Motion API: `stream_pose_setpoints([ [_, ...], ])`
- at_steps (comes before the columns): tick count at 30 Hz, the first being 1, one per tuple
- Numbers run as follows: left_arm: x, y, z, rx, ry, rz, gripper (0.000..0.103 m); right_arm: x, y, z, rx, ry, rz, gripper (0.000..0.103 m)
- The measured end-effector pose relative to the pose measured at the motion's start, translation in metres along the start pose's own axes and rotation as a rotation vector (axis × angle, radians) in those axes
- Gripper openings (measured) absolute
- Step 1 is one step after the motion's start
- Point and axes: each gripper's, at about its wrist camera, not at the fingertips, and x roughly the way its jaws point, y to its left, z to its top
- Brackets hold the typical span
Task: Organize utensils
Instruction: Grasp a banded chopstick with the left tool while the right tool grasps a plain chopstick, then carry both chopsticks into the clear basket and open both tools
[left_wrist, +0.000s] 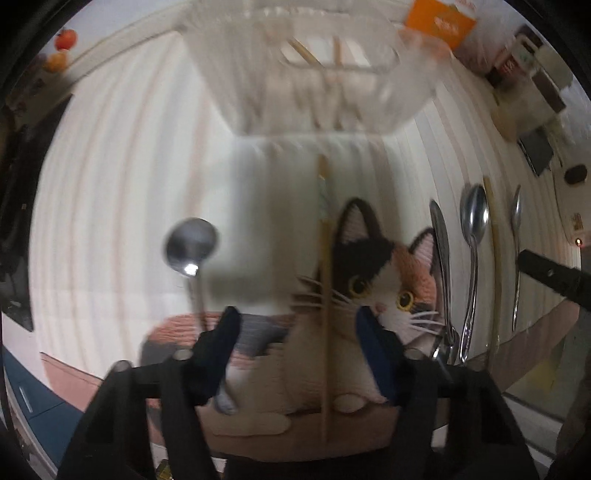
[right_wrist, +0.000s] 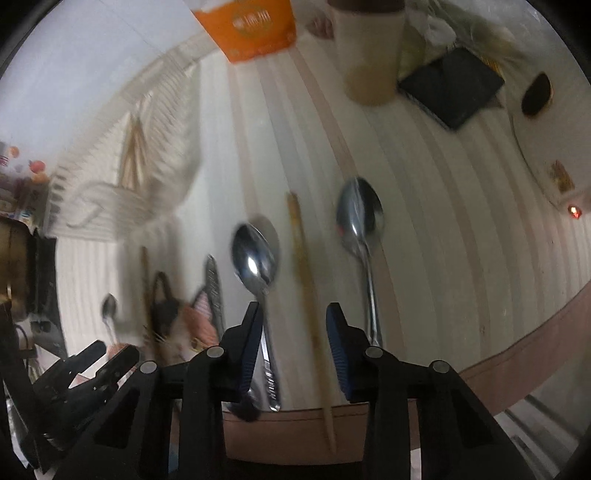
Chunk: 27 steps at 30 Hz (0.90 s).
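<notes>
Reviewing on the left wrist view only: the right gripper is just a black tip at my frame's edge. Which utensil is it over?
Observer: The right gripper points down at a chopstick, which lies between its two fingers.
Operator: Is it clamped yet?
Observer: No. The jaws stand open, with a gap showing on both sides of the chopstick.
Operator: What lies closest beside it?
Observer: The handle of a spoon, which runs under the left-hand finger in the right wrist view.
</notes>
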Motion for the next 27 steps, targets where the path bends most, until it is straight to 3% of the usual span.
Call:
stream_pose_setpoints([
  [6, 0.012, -0.012, -0.002, 0.018, 0.020, -0.015, 0.047, 0.020, 0.003, -0.019, -0.037, 0.048, -0.033, 0.033],
  [8, 0.017, -0.014, -0.005, 0.025, 0.034, -0.018, 0.039, 0.023, 0.006, -0.024, -0.063, 0.054, -0.052, 0.033],
  [10, 0.023, -0.018, -0.011, 0.026, 0.044, -0.020, 0.021, 0.027, 0.009, -0.029, -0.089, 0.058, -0.071, 0.033],
  [11, 0.025, -0.018, -0.012, 0.025, 0.045, -0.011, 0.018, 0.030, 0.010, -0.030, -0.099, 0.065, -0.078, 0.033],
  [12, 0.024, -0.018, -0.013, 0.025, 0.036, -0.008, 0.008, 0.033, 0.010, -0.032, -0.107, 0.070, -0.086, 0.029],
  [13, 0.025, -0.016, -0.013, 0.015, 0.037, -0.014, 0.005, 0.032, 0.012, -0.033, -0.122, 0.063, -0.094, 0.027],
  [15, 0.025, -0.010, -0.013, -0.009, 0.036, -0.027, 0.005, 0.034, 0.013, -0.035, -0.148, 0.060, -0.122, 0.007],
  [27, 0.023, 0.023, -0.016, -0.042, 0.039, -0.017, 0.009, 0.033, -0.004, -0.044, -0.172, 0.089, -0.153, 0.007],
])
